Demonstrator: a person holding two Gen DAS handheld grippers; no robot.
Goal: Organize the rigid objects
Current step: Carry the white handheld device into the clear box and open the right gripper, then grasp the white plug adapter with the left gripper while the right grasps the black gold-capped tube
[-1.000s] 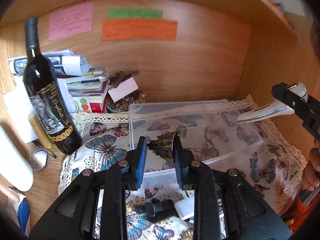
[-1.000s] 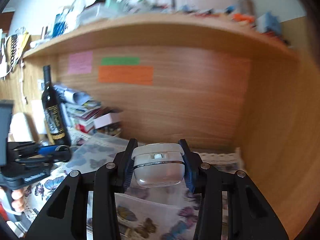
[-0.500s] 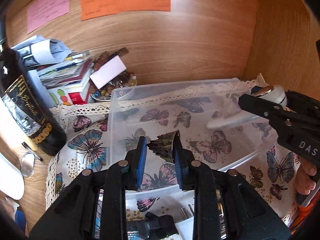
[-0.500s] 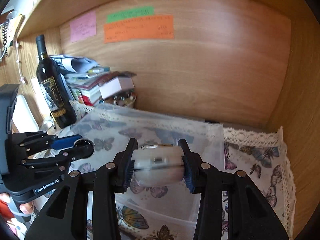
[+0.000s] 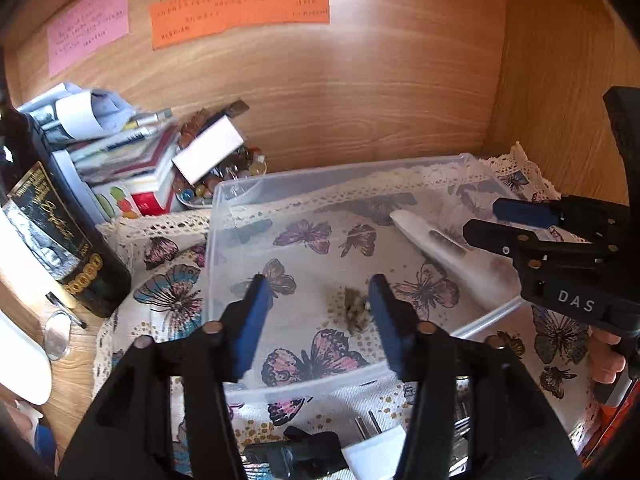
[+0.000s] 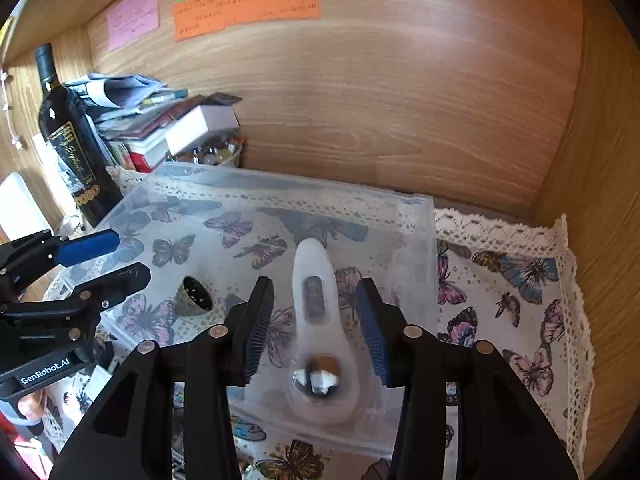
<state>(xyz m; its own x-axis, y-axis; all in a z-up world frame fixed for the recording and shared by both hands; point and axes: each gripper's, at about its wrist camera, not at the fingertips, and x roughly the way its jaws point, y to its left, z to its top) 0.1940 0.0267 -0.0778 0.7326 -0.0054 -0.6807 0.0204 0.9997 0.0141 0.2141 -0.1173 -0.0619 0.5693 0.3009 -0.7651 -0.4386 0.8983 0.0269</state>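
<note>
A clear plastic bin (image 5: 224,200) (image 6: 416,204) stands on a butterfly tablecloth. My left gripper (image 5: 316,312) is open over its near side, just above a small brass bell (image 5: 356,308) that lies inside the bin. The bell also shows in the right wrist view (image 6: 194,294). My right gripper (image 6: 316,320) is open above a white long-handled tool (image 6: 316,320) with a metal wheel, which lies inside the bin on its right side. The tool shows in the left wrist view (image 5: 452,256) too, under the right gripper (image 5: 512,220).
A dark wine bottle (image 5: 52,216) (image 6: 68,140) stands left of the bin. A pile of books and papers (image 5: 120,152), a white box (image 5: 208,148) and a bowl of beads (image 5: 224,176) sit behind it. Wooden walls close the back and right.
Both grippers moved down over the bin and opened. The bell left the left gripper and the white tool left the right gripper; both now lie in the bin.
</note>
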